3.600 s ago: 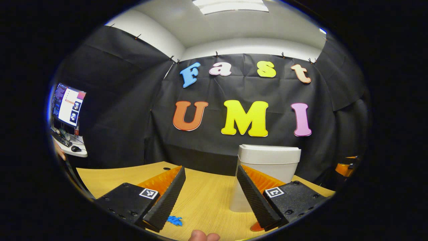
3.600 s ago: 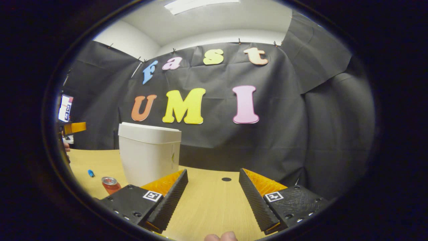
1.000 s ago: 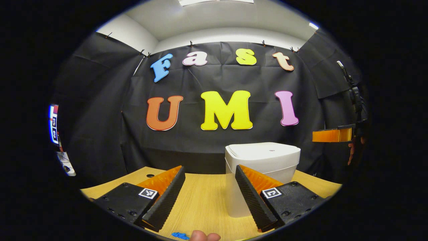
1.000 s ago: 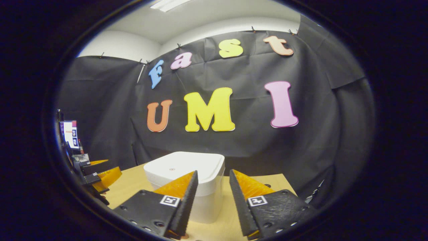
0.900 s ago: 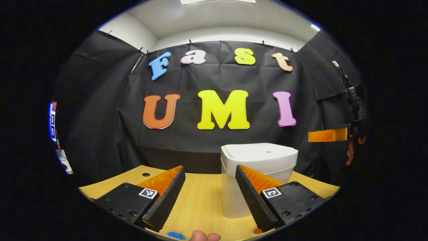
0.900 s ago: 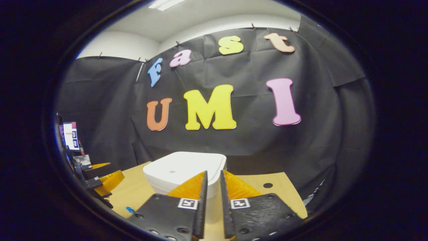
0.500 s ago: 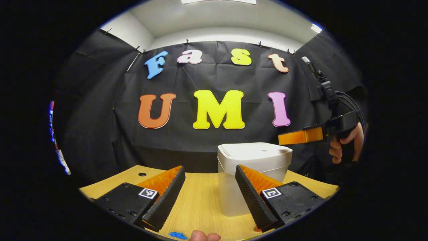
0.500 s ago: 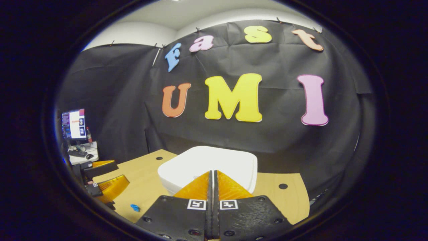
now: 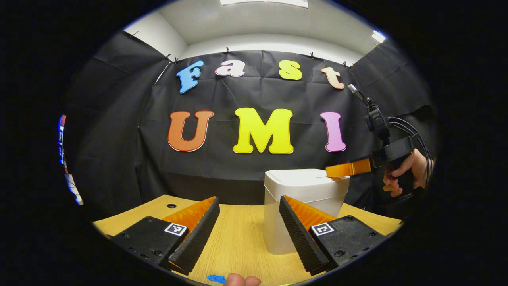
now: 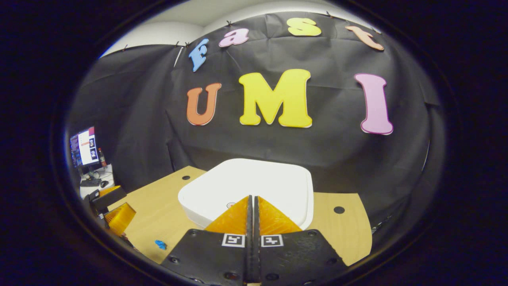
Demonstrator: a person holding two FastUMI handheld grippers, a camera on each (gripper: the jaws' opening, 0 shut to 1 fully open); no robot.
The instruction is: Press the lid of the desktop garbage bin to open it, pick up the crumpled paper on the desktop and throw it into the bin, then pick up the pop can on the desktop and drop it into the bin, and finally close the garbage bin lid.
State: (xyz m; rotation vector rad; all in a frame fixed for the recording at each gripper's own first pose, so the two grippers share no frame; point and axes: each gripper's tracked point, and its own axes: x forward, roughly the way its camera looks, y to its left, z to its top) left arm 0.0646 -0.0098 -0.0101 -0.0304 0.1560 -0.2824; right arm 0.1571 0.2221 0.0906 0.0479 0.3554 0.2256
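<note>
The right gripper (image 10: 251,198), fingers pressed together with nothing between them, has its tips over the near part of the bin's lid (image 10: 254,180), at or just above it; contact I cannot tell. The lid looks closed, so every step remains. The left gripper (image 9: 248,214) waits spread apart, the bin (image 9: 303,210) just beyond it, blue crumpled paper (image 10: 160,244) on the desk nearer left.

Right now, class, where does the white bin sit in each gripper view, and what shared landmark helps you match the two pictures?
Left gripper view: the bin stands right of centre on the desk, partly behind this gripper's right finger, lid closed.
Right gripper view: the bin is at lower centre, seen from above, just past the right gripper.
Shared landmark: the right gripper, whose closed tip reaches over the lid in the left gripper view.
</note>
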